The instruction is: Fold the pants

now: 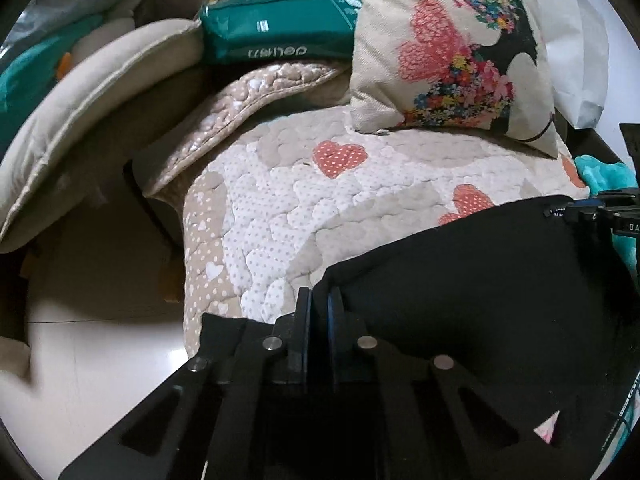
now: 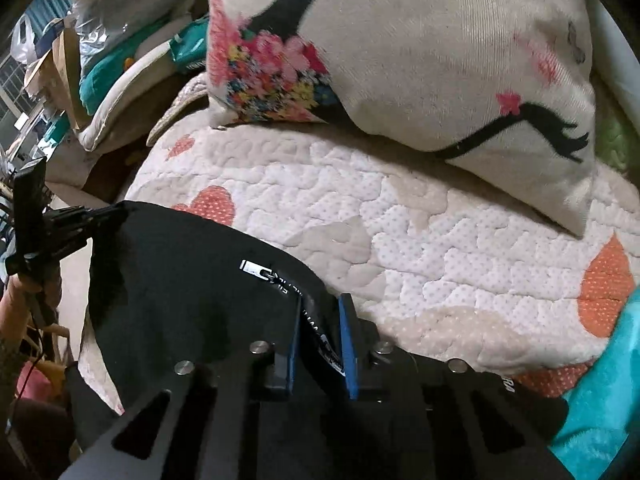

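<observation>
Both jaws are closed down on the black pants (image 1: 460, 288), each pair pinching one corner of the same upper edge. On the left gripper (image 1: 319, 308) the two pads stand almost together, with only a thin fold of the dark cloth between them. On the right gripper (image 2: 320, 320) the blue pads are a little more apart, and between them runs a strip of the fabric with white printed letters on it.

Between the two grippers the pants are stretched out flat, with their far edge above the quilted bed cover (image 2: 400, 240), which has white dotted patches and orange hearts. Behind the pants, a cushion with a flower print (image 1: 452, 48) leans on the cover, well apart from the cloth. A green package (image 1: 276, 32) lies farther back, to the left of the cushion. At the right side, a turquoise fluffy blanket (image 2: 600, 392) lies beside the cover.
</observation>
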`<act>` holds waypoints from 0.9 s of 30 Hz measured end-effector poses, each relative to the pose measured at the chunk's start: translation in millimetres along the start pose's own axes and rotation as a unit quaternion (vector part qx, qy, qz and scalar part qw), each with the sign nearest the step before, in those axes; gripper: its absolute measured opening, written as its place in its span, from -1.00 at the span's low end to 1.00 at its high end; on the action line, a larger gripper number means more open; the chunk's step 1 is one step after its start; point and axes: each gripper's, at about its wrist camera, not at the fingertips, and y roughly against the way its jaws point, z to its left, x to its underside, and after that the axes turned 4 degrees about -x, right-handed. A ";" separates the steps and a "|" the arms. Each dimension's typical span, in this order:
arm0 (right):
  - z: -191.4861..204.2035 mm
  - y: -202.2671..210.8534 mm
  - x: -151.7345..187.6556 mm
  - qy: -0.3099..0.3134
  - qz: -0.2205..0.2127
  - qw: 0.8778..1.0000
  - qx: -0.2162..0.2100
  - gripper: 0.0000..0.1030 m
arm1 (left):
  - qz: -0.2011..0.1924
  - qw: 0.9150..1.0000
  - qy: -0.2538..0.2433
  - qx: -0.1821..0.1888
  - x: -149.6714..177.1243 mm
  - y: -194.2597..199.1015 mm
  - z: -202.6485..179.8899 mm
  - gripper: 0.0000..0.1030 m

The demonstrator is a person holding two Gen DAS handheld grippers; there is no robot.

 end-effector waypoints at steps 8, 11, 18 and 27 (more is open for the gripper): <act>32.9 45.4 22.2 0.021 -0.030 0.999 0.023 -0.70 | -0.040 0.999 0.028 0.010 16.9 65.7 -7.1 -0.87; 46.7 66.8 40.7 0.029 -0.037 0.999 0.027 -0.70 | -0.057 0.998 0.032 0.013 32.7 96.0 -12.1 -0.87; 77.7 104.0 97.6 0.051 -0.032 0.998 0.029 -0.70 | -0.072 0.997 0.023 0.007 90.5 155.3 -30.3 -0.87; 98.1 108.9 190.3 0.049 0.028 0.998 0.029 -0.70 | -0.030 0.999 0.011 0.014 175.7 194.6 -62.3 -0.87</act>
